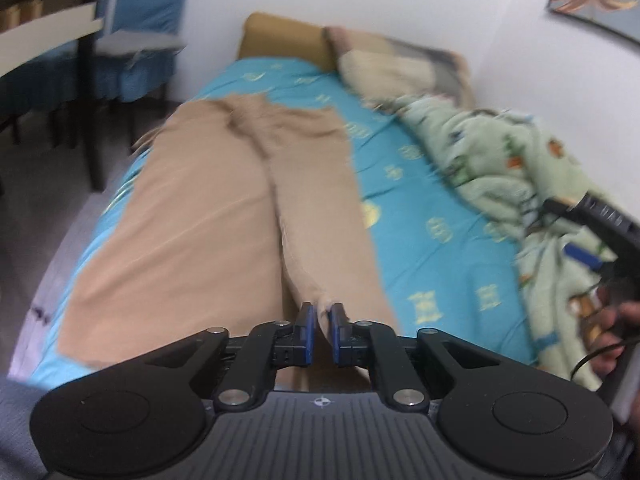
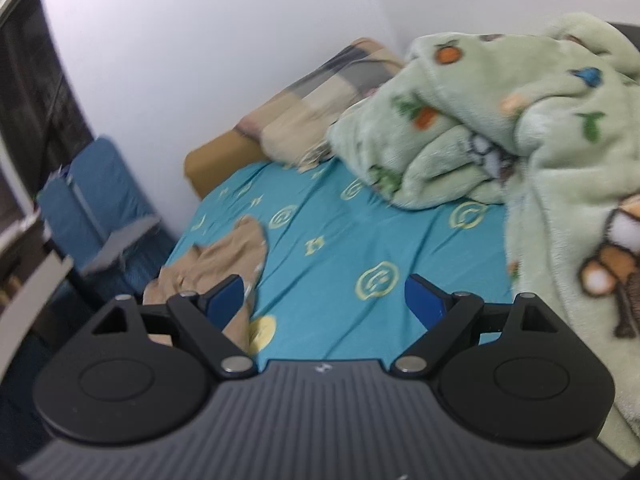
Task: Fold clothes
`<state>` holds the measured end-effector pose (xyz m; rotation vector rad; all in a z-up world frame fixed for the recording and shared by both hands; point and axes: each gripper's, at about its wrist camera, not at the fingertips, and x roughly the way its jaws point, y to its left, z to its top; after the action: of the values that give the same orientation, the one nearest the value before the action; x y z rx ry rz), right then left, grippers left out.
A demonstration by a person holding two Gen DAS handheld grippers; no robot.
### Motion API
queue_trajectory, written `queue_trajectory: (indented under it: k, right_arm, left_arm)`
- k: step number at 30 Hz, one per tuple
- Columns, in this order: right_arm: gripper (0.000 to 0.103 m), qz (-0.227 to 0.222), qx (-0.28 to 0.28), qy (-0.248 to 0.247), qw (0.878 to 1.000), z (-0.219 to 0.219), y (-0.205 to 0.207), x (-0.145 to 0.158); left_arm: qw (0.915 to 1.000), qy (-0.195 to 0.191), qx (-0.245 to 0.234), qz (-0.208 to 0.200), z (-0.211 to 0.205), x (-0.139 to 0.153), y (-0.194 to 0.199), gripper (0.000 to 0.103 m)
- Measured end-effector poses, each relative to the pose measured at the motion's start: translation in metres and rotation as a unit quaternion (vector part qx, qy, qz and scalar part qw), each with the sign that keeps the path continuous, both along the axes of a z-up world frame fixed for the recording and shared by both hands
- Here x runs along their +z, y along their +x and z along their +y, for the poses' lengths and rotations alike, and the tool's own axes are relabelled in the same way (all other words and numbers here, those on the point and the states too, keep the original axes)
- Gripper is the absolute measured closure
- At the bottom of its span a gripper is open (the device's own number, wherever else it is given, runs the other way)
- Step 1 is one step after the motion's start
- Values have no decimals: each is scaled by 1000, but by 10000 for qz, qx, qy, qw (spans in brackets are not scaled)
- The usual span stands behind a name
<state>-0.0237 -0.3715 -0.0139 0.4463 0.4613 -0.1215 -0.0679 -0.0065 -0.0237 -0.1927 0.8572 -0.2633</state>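
Turquoise sheets cover the bed (image 1: 420,200), where tan trousers (image 1: 192,208) lie flat lengthwise beside a green blanket (image 2: 520,120). Pinching a trouser cuff, the left hand-held gripper (image 1: 323,316) seems to be starting a fold, while the right hand-held gripper (image 2: 324,300) hovers spread wide over bare sheet. Next, I judge, the cuff should be carried toward the waistband.

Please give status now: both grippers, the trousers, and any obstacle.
Left hand-held gripper shut on tan trousers hem, trousers flat on blue bedsheet. Right hand-held gripper open, empty. Green fleece blanket heaped at right, apart from trousers.
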Motion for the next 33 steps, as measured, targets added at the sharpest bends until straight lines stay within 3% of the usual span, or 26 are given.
queue_trajectory:
  k: [4, 6, 8, 12, 14, 20, 28, 33]
  right_arm:
    - [14, 130, 374, -219, 9990, 28, 4, -3]
    - [14, 180, 568, -257, 9979, 39, 5, -5]
    - [14, 199, 724, -291, 9968, 50, 6, -7]
    - [14, 94, 898, -530, 9945, 68, -2, -2]
    - [14, -80, 923, -680, 9934, 76, -11, 6]
    - [14, -279, 935, -608, 9934, 94, -42, 32]
    - [14, -836, 789, -660, 9912, 118, -78, 112]
    - [14, -792, 952, -597, 9905, 137, -88, 146]
  left_arm:
    - [9999, 17, 56, 107, 13, -5, 0, 89]
    - [10000, 70, 40, -39, 12, -1, -4, 73]
    - [9997, 135, 2, -206, 11, 3, -9, 49]
    - [9974, 431, -151, -557, -1, 15, -13, 36]
    - [9956, 568, -175, -718, -7, 24, -17, 21]
    - [9893, 816, -394, -1140, -14, 56, -25, 6]
    - [9830, 888, -505, -1525, -12, 112, -41, 2]
    - [9822, 833, -389, -1638, -3, 155, -52, 1]
